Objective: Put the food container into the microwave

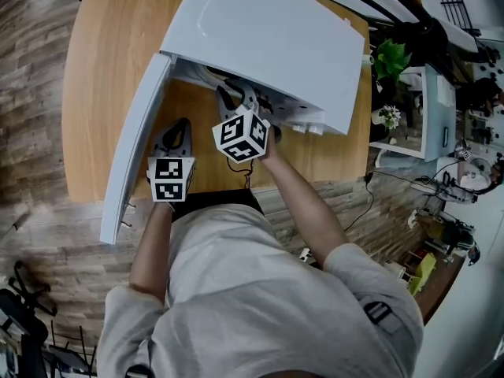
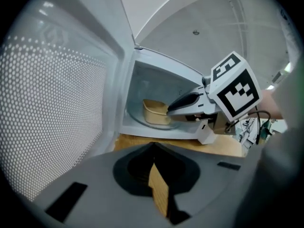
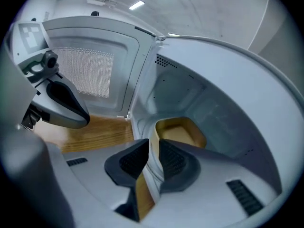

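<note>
Tan open-topped food container [image 3: 183, 132] sits inside the cavity of the white microwave [image 1: 260, 30], at the centre of the right gripper view and left of centre in the left gripper view [image 2: 154, 112], where it rests on the round glass turntable [image 2: 137, 122]. The right gripper [image 3: 152, 151] reaches into the cavity with its jaws drawn close on the container's near wall, whose thin tan edge runs down into the narrow slot between the two dark ribbed pads. In the left gripper view that same gripper [image 2: 168, 110] comes in from the right of the frame, its tips at the container's right end. In the head view it [image 1: 236, 97] disappears under the microwave's top near the centre of the frame. The left gripper [image 2: 152, 148] is clenched on nothing: its tips meet, and only a wedge of wood shows through the gap below them. It hangs outside the oven, lower left of centre in the head view [image 1: 181, 124], just beside the microwave's open door [image 1: 138, 140]. The door's perforated inner panel fills the left of the left gripper view [image 2: 52, 113] and the upper left of the right gripper view [image 3: 85, 72]. The microwave stands on a light wooden counter [image 1: 102, 77].
</note>
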{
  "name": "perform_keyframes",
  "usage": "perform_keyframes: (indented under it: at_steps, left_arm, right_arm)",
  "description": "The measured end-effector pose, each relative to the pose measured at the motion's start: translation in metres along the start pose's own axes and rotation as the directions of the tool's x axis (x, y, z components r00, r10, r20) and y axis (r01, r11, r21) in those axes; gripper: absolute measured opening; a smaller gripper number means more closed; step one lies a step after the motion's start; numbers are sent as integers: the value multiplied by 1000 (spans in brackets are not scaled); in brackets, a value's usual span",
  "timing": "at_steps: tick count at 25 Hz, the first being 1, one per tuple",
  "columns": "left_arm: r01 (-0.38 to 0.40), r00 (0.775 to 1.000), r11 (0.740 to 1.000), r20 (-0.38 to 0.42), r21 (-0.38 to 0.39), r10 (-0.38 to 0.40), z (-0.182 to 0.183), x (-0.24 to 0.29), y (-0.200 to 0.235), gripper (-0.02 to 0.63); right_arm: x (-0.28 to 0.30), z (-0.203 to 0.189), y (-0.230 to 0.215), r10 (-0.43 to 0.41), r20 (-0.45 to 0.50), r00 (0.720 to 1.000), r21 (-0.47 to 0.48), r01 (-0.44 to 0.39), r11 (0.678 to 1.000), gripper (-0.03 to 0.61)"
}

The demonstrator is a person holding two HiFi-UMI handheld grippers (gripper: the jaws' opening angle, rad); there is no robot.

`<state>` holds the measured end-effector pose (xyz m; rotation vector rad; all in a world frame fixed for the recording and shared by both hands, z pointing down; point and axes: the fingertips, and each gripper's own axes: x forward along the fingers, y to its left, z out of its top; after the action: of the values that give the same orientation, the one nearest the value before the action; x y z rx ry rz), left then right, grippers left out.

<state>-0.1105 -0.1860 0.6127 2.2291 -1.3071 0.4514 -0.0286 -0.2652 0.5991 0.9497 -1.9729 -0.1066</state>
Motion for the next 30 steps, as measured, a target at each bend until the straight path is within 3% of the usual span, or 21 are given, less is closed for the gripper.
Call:
perform_keyframes:
  at_steps: [8,20,25,30]
  left_arm:
    - [56,998,997,-23,43,-55,-1,4,-13,12]
    - [154,988,983,-26,99,-152,7,-3,-39,12]
    - [182,983,976,-36,121,-179,13,-3,-53,12]
    - [202,979,969,-39,144,-198,23,-1,-68,12]
  right_arm:
    - [-15,-20,9,42,-9,999,234,-38,972,8]
    - [-57,-50,40,18,8,1000,472,-20,882,5]
    - [-84,-66,36,-35,29,999,561,13,828,5]
    - [-101,-76,25,-97,46,994,605,50,795,5]
